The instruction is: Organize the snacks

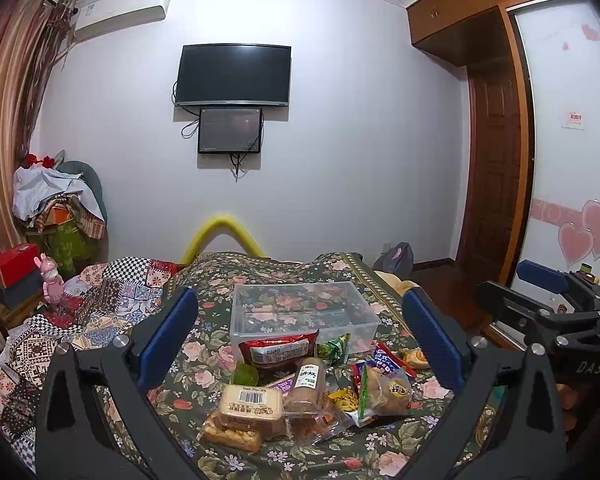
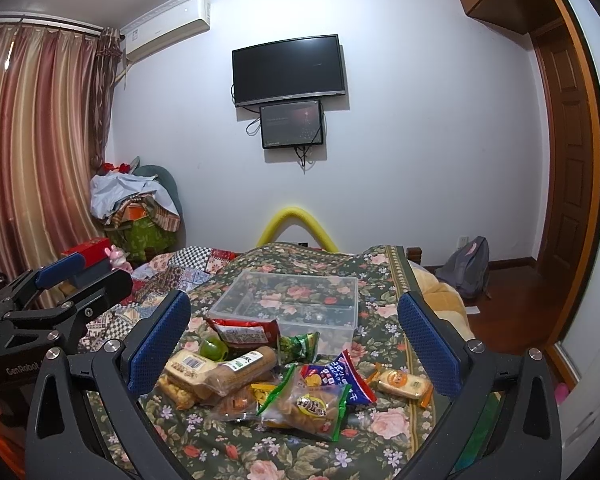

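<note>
Both grippers hang above the near edge of a bed covered with a dark floral bedspread (image 1: 220,292). The left gripper (image 1: 300,336) has its jaws spread wide and nothing is between its blue pads (image 1: 172,332). The right gripper (image 2: 296,344) is also released, wide apart and empty; it is visible from the side in the left wrist view (at the right edge).

The snacks lie in a loose pile on the bedspread, in front of a clear plastic box (image 1: 304,312). The box stands upright with no lid, and it looks empty; the flowers of the cloth show through its walls. A red packet (image 1: 278,350) leans against the near wall of the box, and a small green packet (image 1: 334,348) touches it beside that. A green round fruit (image 1: 246,374) lies just left of the pile. Nearer to the cameras there are a pale cake pack with a barcode (image 1: 250,402), a brown roll in clear wrap (image 1: 306,384) and a bag of round pastries (image 2: 306,404). A blue and red packet (image 2: 340,376) lies behind this bag, and an orange wafer pack (image 2: 404,384) lies a little apart to the right.
</note>
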Tool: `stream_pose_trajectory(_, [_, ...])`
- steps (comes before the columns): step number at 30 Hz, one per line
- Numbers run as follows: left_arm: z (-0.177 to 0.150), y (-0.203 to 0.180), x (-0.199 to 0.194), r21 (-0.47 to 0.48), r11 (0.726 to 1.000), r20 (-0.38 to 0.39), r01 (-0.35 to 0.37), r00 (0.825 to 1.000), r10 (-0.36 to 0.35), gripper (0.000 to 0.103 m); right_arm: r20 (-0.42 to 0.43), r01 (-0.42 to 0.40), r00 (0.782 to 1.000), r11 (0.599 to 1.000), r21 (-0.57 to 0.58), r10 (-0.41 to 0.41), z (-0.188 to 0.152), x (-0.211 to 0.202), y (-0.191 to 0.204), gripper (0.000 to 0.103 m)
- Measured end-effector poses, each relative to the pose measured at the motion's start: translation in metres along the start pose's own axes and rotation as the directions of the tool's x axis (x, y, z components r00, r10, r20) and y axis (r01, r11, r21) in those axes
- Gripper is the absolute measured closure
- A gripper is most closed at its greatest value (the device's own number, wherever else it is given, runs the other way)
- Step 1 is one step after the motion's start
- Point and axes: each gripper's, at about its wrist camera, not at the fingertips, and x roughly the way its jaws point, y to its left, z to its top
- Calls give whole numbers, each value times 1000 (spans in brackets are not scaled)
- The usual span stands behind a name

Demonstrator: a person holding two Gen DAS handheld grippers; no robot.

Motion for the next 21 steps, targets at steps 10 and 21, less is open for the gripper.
stream_pose_trajectory(10, [-7, 6, 13, 2, 1000, -27, -10, 1000, 10, 0, -25, -13, 1000, 1000, -4, 13, -6, 8, -1, 0])
stream_pose_trajectory(21, [-41, 18, 55, 49, 999, -165, -18, 986, 26, 2, -189, -5, 982, 999, 33, 11, -40, 48, -26, 0])
